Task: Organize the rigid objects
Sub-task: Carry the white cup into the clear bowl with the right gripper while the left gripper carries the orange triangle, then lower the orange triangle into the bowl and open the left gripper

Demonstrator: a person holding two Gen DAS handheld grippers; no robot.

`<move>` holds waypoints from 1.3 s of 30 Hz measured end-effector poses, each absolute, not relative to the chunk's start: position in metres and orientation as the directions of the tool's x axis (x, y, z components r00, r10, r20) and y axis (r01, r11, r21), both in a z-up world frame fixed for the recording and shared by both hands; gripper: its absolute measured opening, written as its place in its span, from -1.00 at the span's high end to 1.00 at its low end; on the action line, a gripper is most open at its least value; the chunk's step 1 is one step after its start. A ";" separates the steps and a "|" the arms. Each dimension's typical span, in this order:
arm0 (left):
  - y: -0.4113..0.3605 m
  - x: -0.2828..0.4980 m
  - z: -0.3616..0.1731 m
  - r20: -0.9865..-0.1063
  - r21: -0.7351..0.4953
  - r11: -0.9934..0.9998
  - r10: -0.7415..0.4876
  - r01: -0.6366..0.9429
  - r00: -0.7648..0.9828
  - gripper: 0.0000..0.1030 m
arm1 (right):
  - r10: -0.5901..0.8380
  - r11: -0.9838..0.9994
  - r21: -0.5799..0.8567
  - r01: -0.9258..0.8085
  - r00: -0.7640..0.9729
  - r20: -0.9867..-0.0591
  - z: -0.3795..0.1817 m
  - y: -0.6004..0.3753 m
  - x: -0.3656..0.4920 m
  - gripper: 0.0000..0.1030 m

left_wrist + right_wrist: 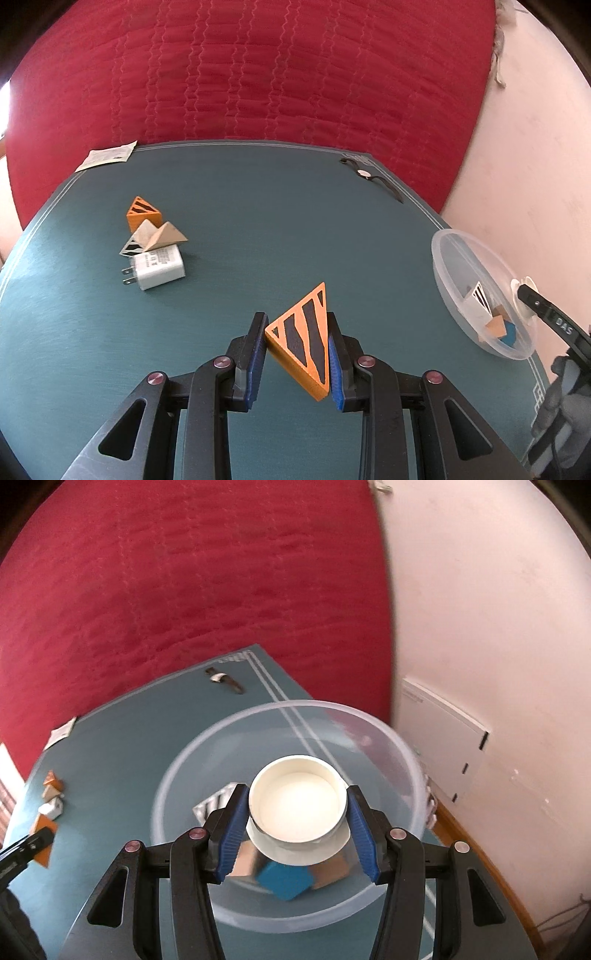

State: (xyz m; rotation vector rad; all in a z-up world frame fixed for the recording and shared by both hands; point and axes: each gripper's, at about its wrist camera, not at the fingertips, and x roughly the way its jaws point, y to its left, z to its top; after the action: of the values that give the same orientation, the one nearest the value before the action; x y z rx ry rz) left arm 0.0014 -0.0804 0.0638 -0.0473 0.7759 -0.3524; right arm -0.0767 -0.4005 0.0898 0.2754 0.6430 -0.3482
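Sitting clamped between the left jaws: orange striped wedge (301,341), raised off the table.

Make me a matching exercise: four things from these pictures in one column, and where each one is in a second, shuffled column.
Things:
1. orange striped wedge
2. white round lid
3. blue block
4. white charger plug

Places:
A. lying inside the clear bowl
B. on the green table, beside the wooden blocks
C. between the left tongs
D. between the right tongs, above the bowl

Pairs: 1-C, 2-D, 3-A, 4-B
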 end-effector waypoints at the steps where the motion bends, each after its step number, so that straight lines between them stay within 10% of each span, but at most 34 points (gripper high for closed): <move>1: -0.082 0.001 0.064 -0.678 -0.169 0.939 -0.331 0.298 0.657 0.40 | -0.234 0.902 0.145 0.407 0.742 -0.628 0.087 -0.405 -0.077 -0.05; 39: -0.254 -0.023 0.083 -0.670 -0.179 0.724 -0.585 0.666 0.456 0.40 | -0.229 0.872 0.227 0.434 0.772 -0.593 0.092 -0.433 -0.090 -0.07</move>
State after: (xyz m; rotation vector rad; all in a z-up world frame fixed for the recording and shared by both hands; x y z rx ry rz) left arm -0.0230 -0.2537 0.0833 0.1142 0.7791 -0.7732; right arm -0.0898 -0.4325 0.0919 0.3658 0.5879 -0.3681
